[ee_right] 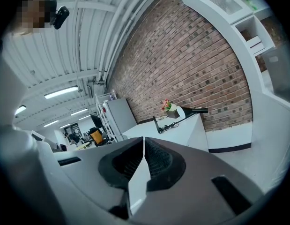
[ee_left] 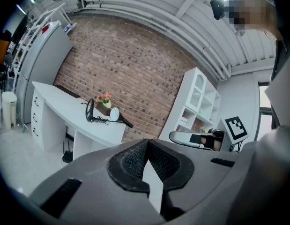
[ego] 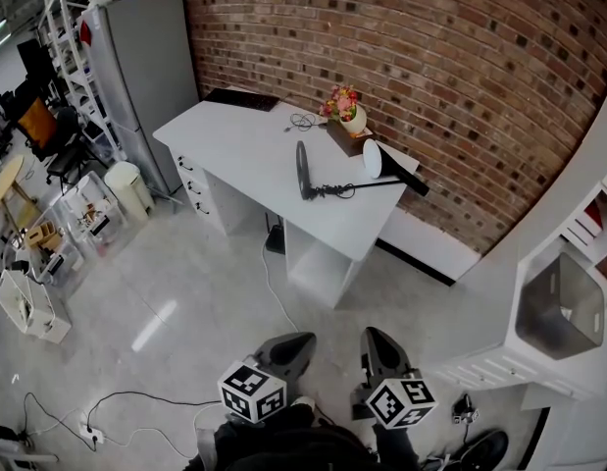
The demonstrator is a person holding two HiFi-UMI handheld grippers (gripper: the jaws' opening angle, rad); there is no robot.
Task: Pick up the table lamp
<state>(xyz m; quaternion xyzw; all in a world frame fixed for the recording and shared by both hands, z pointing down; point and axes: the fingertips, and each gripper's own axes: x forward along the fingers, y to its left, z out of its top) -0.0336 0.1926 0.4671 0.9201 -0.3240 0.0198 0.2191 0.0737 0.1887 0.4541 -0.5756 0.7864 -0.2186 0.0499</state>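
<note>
Left gripper (ego: 287, 349) and right gripper (ego: 378, 347), fingers closed and empty, should open before reaching the lamp (ego: 391, 171) on the desk (ego: 244, 140).

Looking like lab or workshop hall, home-office corner being staged inside. Brick wall (ego: 460, 57) backing white table (ego: 234, 145) carrying table lamp (ego: 373, 159) and flower pot (ego: 348, 112). Grey refrigerator (ego: 146, 67) standing beside it, white shelf unit (ego: 499, 302) standing at right. Beyond: metal rack (ego: 66, 27), office chair (ego: 38, 126), clear storage bins (ego: 87, 214) sitting on bare glossy floor (ego: 185, 292). Power strip (ego: 90, 432) and loose cables (ego: 136, 397) lying across floor. Strip lights (ee_right: 60, 93) glowing under ribbed industrial ceiling (ee_right: 88, 36).
</note>
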